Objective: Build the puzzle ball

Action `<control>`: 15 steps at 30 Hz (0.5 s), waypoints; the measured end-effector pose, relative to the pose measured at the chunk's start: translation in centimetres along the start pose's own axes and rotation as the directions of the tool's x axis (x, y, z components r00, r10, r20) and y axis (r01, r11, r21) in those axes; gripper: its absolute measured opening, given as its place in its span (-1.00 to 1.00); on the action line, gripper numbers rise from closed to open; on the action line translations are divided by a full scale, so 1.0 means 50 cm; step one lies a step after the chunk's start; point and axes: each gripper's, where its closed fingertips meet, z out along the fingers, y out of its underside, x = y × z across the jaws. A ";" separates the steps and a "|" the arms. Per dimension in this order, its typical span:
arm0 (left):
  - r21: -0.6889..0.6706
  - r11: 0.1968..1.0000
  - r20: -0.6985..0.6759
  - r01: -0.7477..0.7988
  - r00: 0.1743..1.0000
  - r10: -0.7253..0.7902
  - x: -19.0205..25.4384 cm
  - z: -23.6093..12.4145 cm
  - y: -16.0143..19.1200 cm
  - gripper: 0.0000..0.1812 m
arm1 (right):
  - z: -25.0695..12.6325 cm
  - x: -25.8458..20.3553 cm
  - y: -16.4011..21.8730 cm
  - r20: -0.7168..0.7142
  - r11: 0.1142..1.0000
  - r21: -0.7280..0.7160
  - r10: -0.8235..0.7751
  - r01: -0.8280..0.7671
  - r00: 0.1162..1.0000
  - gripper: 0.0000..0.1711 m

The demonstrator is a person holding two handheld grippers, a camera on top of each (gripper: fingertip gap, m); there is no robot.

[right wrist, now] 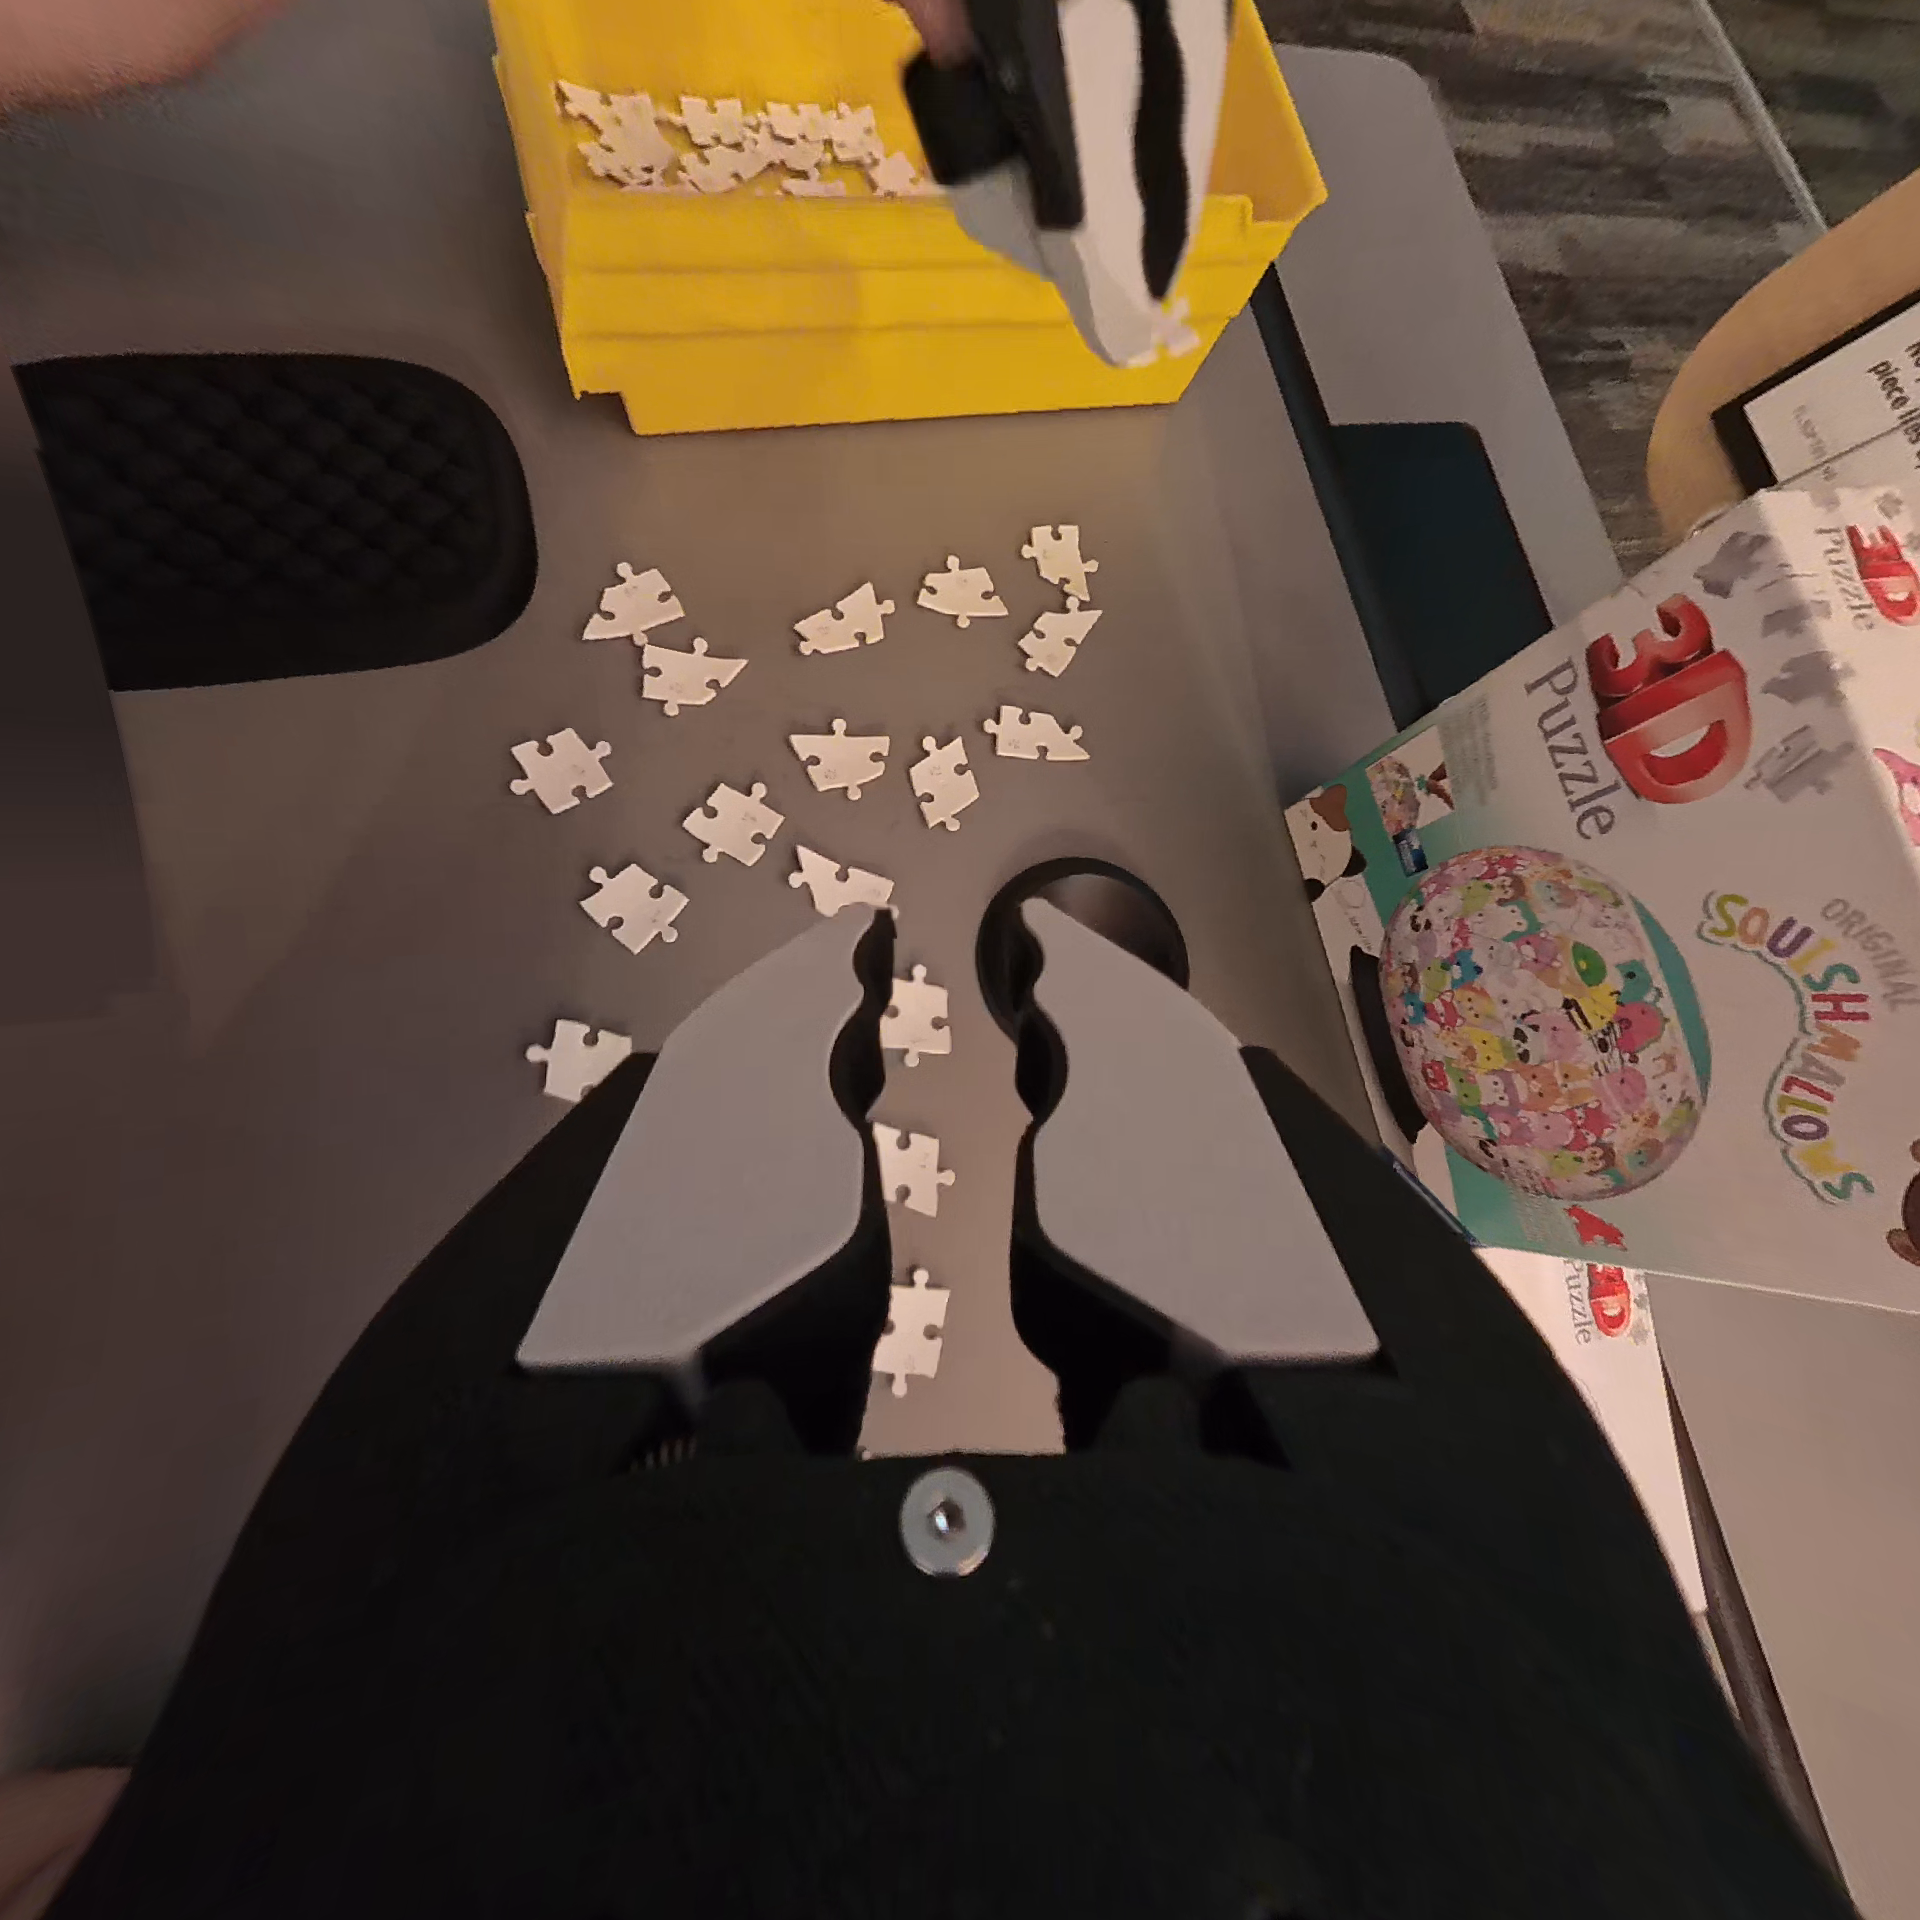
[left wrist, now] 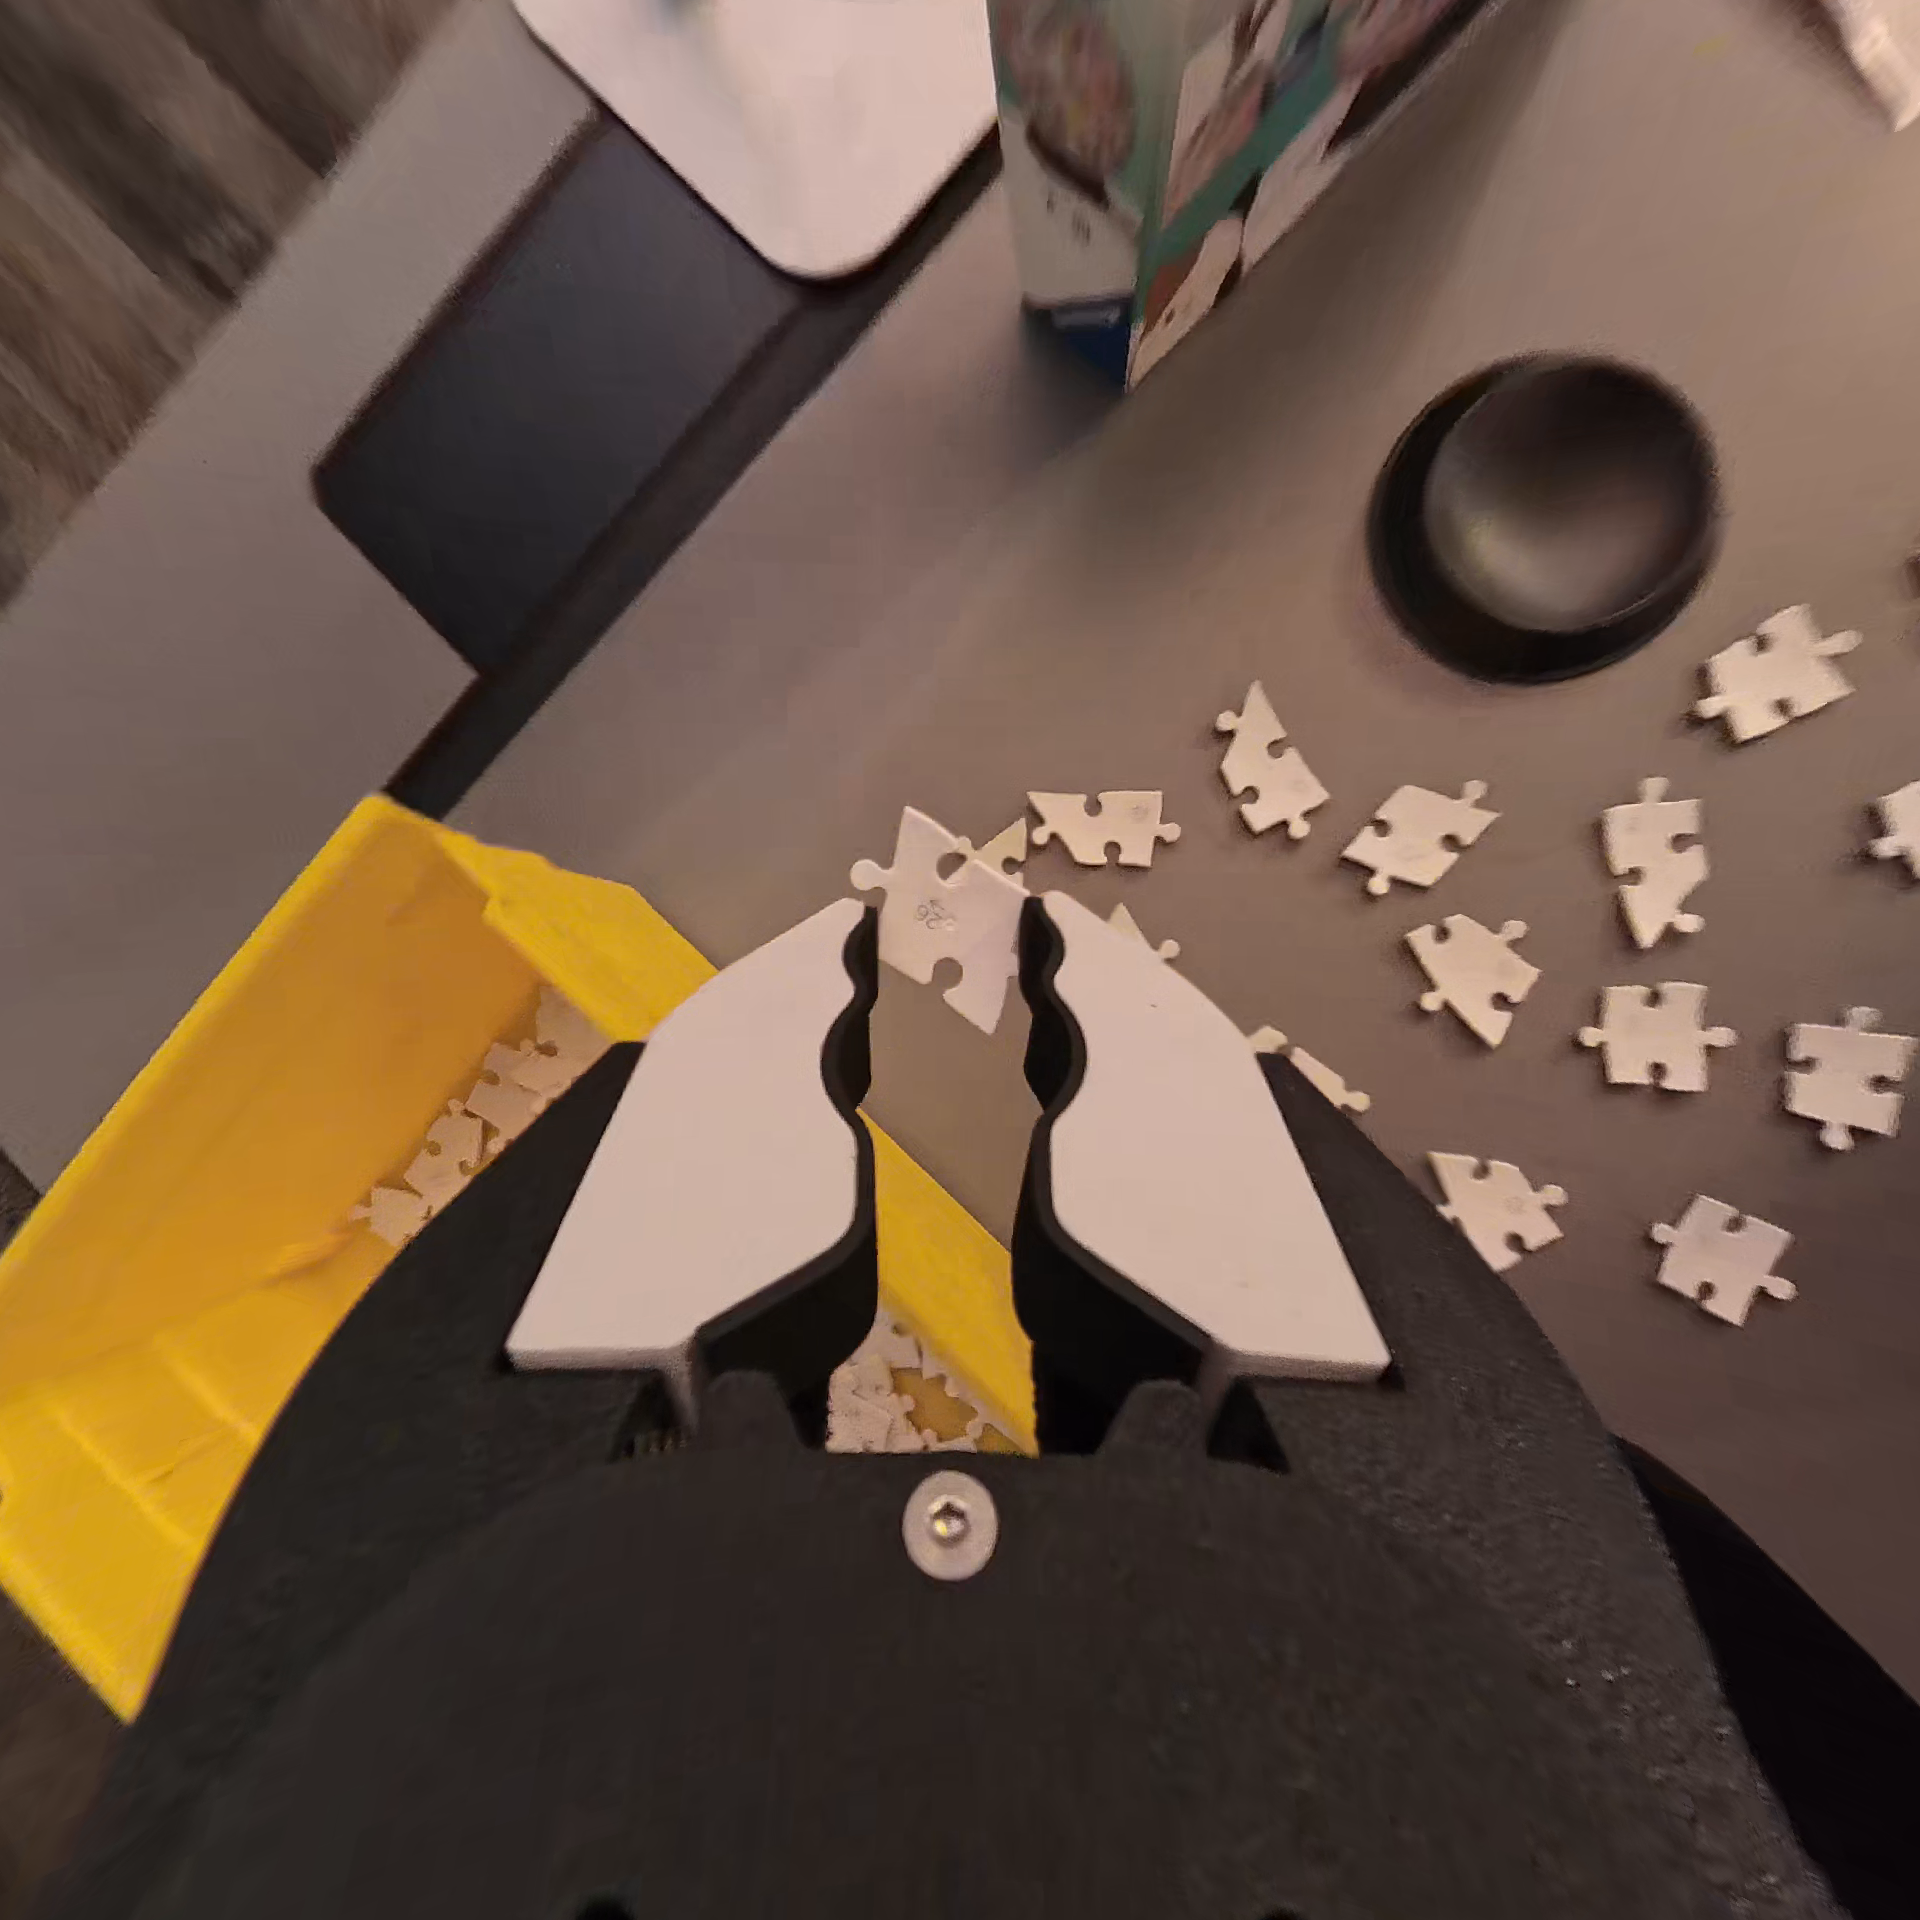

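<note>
Left claw pinches a white piece beside yellow bin; right claw empty, parted over loose pieces on table.

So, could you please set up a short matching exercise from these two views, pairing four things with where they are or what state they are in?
Things:
1. left tool
2. right tool
3. yellow bin
4. black stand

States:
A. holds a heap of pieces
B. open, holding nothing
C. empty, beside the puzzle box
D. shut on a puzzle piece

Pairs: 1-D, 2-B, 3-A, 4-C
</note>
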 end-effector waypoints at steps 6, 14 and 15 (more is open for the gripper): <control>-0.104 0.950 -0.083 -0.296 0.954 0.288 0.014 0.108 -0.010 -0.72 | -0.015 -0.006 0.011 0.011 0.999 -0.024 -0.036 0.037 0.999 -0.74; -0.322 0.796 -0.204 -0.512 0.859 0.470 -0.009 0.201 0.031 -0.72 | -0.019 0.009 0.015 0.022 1.000 0.001 -0.011 0.011 1.000 -0.74; -0.321 0.792 -0.216 -0.520 0.854 0.473 -0.007 0.205 0.025 -0.72 | -0.019 0.011 0.017 0.021 1.000 -0.001 -0.010 0.010 1.000 -0.74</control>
